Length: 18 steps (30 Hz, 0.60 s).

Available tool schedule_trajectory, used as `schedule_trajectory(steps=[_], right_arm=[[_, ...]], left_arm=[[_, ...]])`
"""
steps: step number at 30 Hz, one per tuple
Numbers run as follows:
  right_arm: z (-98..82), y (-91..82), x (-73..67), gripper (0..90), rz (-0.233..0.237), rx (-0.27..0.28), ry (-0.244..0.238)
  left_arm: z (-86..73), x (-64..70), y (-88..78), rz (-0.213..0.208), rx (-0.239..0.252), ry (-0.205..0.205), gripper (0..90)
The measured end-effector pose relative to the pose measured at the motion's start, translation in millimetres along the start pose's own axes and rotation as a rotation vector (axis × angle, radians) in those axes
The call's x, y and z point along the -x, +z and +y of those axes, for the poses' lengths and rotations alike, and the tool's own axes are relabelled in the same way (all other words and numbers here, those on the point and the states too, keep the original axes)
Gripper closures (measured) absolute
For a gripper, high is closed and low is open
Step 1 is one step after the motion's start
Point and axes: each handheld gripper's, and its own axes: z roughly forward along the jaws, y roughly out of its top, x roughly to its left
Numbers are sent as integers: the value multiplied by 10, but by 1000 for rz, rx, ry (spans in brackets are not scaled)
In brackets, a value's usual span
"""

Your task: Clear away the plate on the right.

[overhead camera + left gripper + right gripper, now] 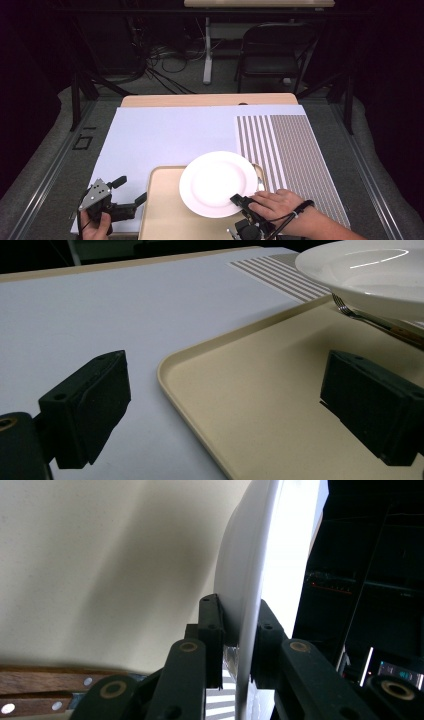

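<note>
A white plate (218, 182) hangs tilted over the right half of a beige tray (162, 210). My right gripper (240, 201) is shut on the plate's near right rim; in the right gripper view the two jaws of this gripper (240, 625) pinch the thin edge of the plate (250, 555). A fork (350, 310) lies on the tray under the plate (380, 275). Two wooden cutlery handles (40, 680) lie on the tray (100, 555). My left gripper (131, 190) stands open beside the tray's left edge with nothing between its jaws. In its own view the left gripper (225, 410) straddles the tray's rim (170, 365).
The tray rests on a pale sheet (170, 135) that covers the table. A grey-and-white striped mat (290, 150) lies to the right of the plate. A folding chair (272, 50) and cables stand beyond the table's far edge.
</note>
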Motion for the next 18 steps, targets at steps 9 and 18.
schedule_trajectory(steps=[9,18], right_arm=[[92,65,-88,794,20,21,-10],[215,208,-239,792,51,53,-11]], left_arm=[[1,2,-1,0,0,0,59],[1,-2,-3,0,0,4,59]])
